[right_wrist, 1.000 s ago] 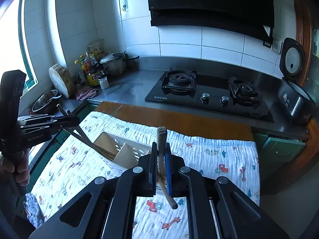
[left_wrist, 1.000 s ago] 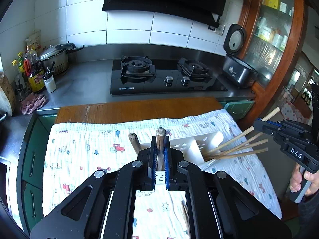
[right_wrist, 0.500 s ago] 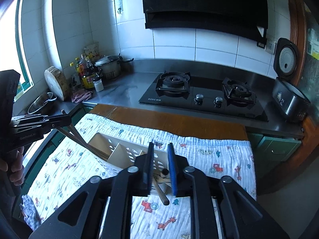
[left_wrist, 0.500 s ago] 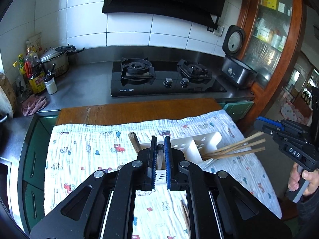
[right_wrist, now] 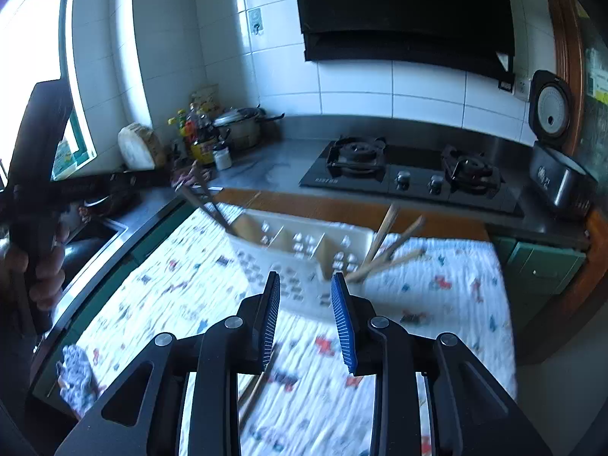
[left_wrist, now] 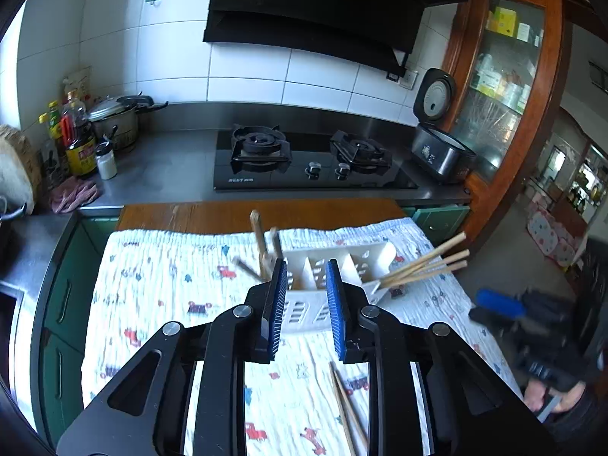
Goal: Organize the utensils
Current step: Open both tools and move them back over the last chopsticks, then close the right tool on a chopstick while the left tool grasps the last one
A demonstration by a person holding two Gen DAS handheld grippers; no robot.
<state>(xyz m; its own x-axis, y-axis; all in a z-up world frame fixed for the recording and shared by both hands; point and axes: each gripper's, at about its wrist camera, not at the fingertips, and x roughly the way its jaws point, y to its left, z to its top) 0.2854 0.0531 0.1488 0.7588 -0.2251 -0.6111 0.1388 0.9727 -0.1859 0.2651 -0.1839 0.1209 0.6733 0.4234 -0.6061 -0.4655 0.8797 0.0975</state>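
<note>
Big white cartoon-print cloth is covering the wooden table you're working at. White slotted plastic utensil caddy is sitting on the cloth, mid-table. Light wooden chopsticks are leaning out its right end compartment, darker wooden sticks out its left end. Two loose chopsticks are lying on cloth nr you. Your left gripper & right gripper: jaws opening, nothing btwn the blue pads.
</note>
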